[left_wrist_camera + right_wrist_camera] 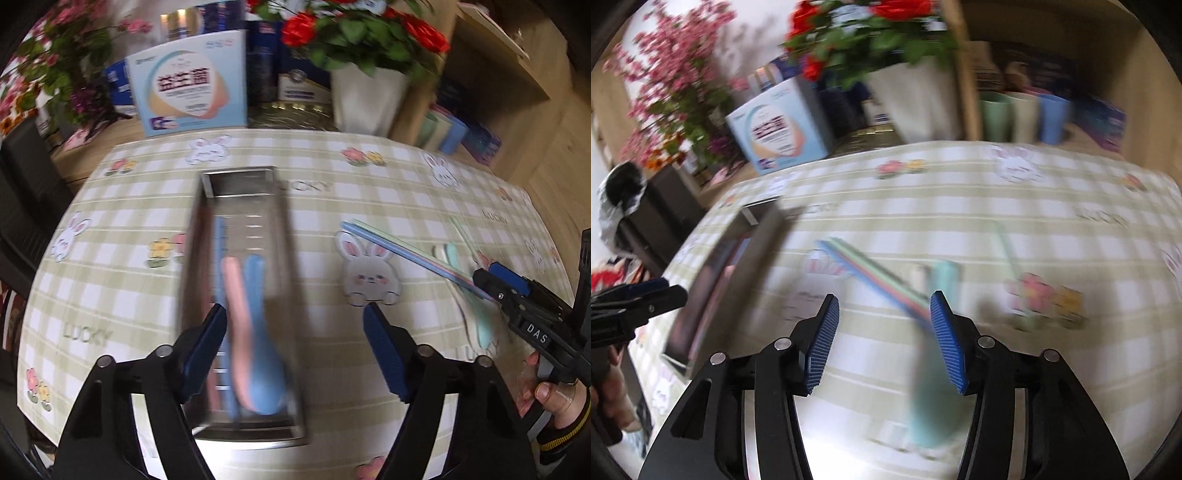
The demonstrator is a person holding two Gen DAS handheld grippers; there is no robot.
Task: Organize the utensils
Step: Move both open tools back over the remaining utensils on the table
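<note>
In the left wrist view, the left tongs stand spread at the bottom of the frame with nothing pinched between their blue pads. Just beyond and partly between them, a long stainless steel tray lies lengthwise on the desk, which wears a green checked cloth printed with rabbits and flowers. Inside the tray lie a pink spoon and a blue spoon side by side, with thin pink and blue chopsticks along the tray's left wall. At the right of the frame, a bundle of pastel chopsticks lies slanted on the cloth, its far end close to a mint green spoon and a white spoon. The right tongs reach in from the right edge, held by a hand, their tips at the near end of the bundle; whether they touch it is unclear. Behind the desk stand a pale blue box and a white pot of red flowers.

In the right wrist view, blurred by motion, the right tongs are spread, pinching nothing. The pastel chopsticks run diagonally from centre frame toward the right pad, and the mint green spoon lies on the cloth between and below the pads. The steel tray sits at the left, with the left tongs at the left edge. Pastel cups stand at the upper right.
</note>
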